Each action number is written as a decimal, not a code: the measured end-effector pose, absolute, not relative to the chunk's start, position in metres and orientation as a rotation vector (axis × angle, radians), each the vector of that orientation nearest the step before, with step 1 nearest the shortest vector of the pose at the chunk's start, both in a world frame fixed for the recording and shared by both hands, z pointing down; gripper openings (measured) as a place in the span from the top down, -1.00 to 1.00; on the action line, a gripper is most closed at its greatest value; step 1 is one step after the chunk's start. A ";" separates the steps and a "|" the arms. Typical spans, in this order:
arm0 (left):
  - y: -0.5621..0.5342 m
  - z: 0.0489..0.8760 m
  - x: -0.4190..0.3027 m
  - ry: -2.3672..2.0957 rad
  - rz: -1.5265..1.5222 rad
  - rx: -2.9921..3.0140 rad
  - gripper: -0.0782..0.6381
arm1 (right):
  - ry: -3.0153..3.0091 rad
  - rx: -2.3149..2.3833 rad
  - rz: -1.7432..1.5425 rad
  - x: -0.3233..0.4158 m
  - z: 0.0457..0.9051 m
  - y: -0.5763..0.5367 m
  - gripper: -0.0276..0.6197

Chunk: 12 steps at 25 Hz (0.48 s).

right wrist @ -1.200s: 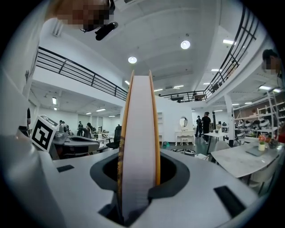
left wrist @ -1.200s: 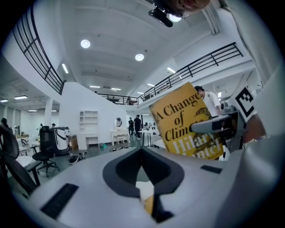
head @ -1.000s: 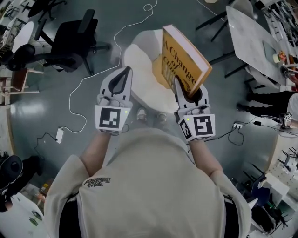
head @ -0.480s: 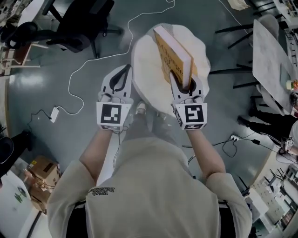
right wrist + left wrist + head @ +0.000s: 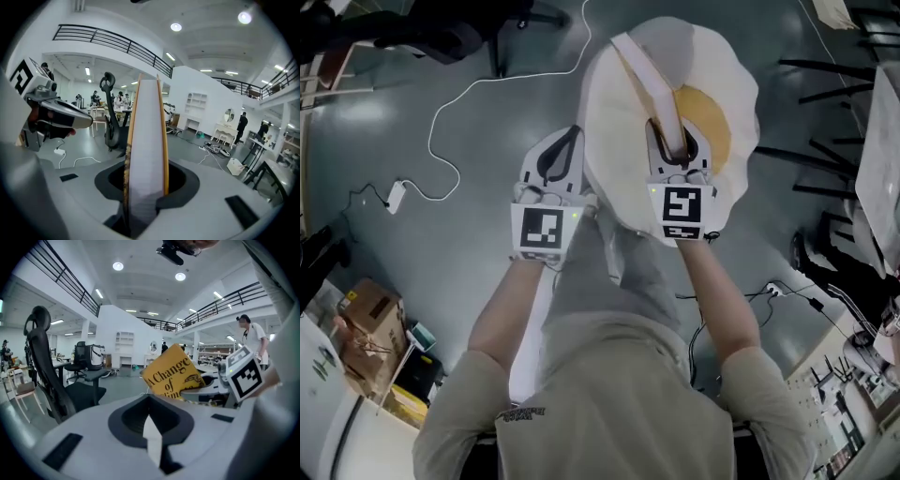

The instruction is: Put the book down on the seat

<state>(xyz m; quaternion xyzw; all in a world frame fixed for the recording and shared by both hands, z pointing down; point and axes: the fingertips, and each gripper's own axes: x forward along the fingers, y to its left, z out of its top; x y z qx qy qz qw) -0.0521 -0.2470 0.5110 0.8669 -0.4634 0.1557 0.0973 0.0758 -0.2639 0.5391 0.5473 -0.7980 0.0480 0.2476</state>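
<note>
A yellow-covered book (image 5: 649,89) stands on edge, white page block up, with my right gripper (image 5: 675,141) shut on its near end. It hangs over a round white seat (image 5: 722,56) that has a yellow centre (image 5: 710,127); whether it touches the seat I cannot tell. In the right gripper view the book (image 5: 146,140) rises straight between the jaws. My left gripper (image 5: 565,141) is shut and empty, beside the seat's left rim. From the left gripper view the book's cover (image 5: 171,376) shows at the right gripper (image 5: 220,385).
A white cable (image 5: 469,94) runs across the grey floor to an adaptor (image 5: 394,195) on the left. Cardboard boxes (image 5: 361,319) sit at lower left. Black furniture legs (image 5: 825,84) stand to the right. An office chair (image 5: 47,376) and a standing person (image 5: 253,333) are nearby.
The book has turned from tilted with its cover showing to edge-on, and has moved over the seat's middle. Both grippers have come closer to the seat.
</note>
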 end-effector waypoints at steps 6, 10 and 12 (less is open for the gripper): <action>-0.267 0.583 -0.052 -1.409 0.475 2.499 0.76 | -2.135 1.376 0.061 0.058 0.625 -0.289 0.47; -0.278 0.626 -0.051 -1.410 0.474 2.476 0.75 | -2.093 1.332 0.016 0.048 0.680 -0.304 0.47; -0.279 0.642 -0.051 -1.402 0.492 2.478 0.75 | -2.078 1.290 0.014 0.040 0.706 -0.308 0.47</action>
